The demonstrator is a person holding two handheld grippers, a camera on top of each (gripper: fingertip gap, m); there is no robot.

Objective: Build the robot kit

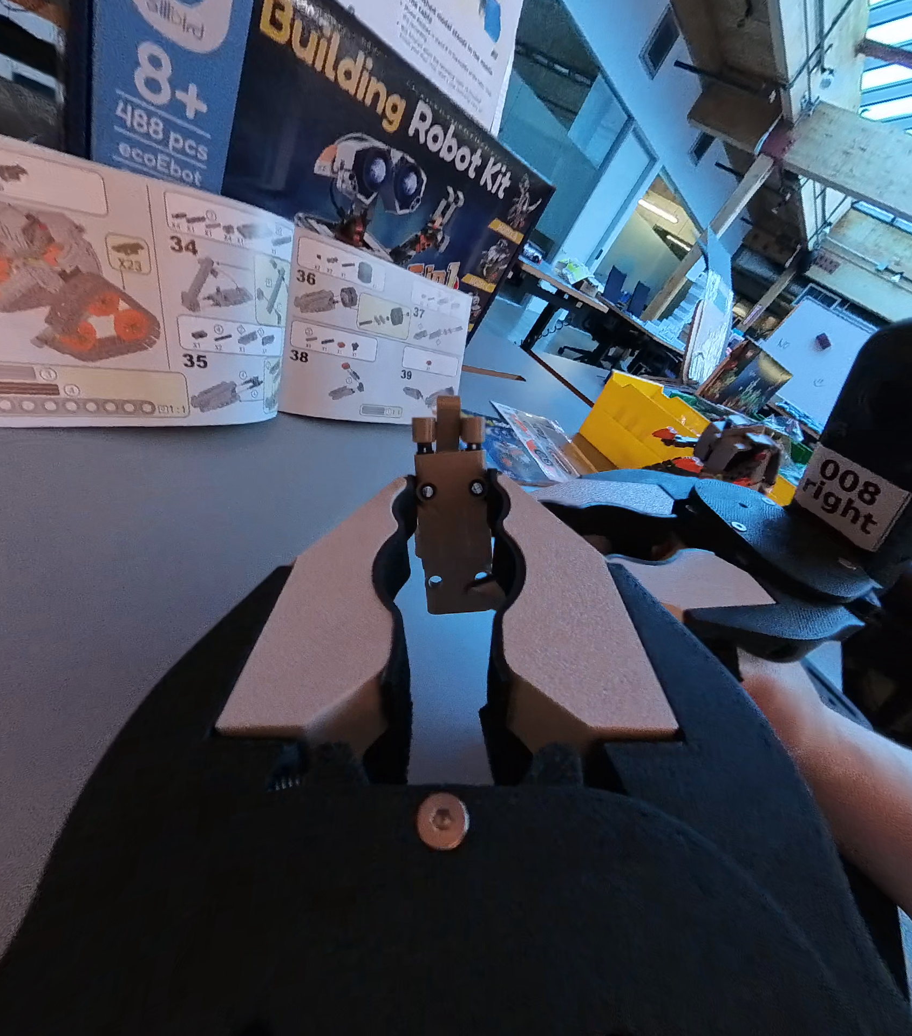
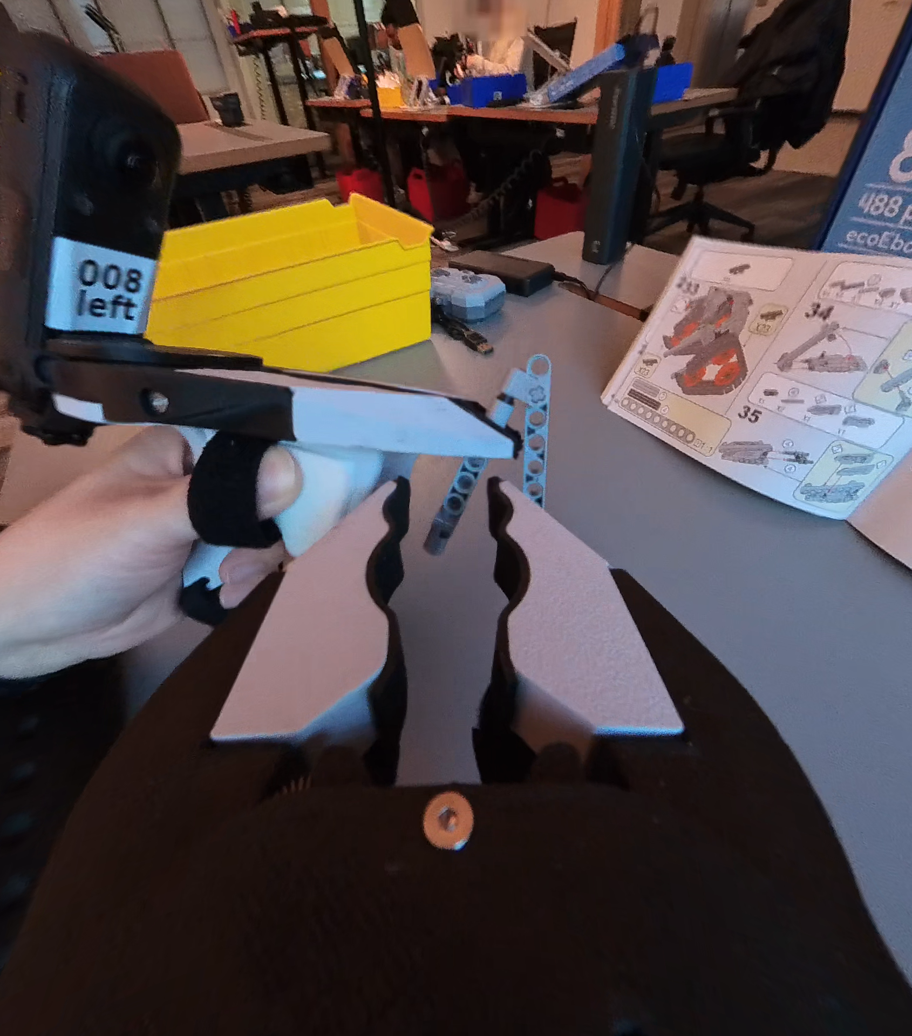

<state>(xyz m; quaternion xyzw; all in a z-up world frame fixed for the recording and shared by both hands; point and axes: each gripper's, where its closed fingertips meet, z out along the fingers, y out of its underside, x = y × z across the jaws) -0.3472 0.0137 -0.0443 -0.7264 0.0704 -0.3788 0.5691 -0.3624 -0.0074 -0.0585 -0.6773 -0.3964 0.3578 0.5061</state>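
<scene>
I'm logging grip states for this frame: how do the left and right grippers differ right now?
The left gripper is shut on a small grey building-brick assembly of holed beams, lifted off the grey table; the right gripper is open and holds nothing. In the right wrist view, the left gripper is turned edge-on, crossing just beyond the right gripper's fingertips. Both share pale fingers with wavy black inner pads.
</scene>
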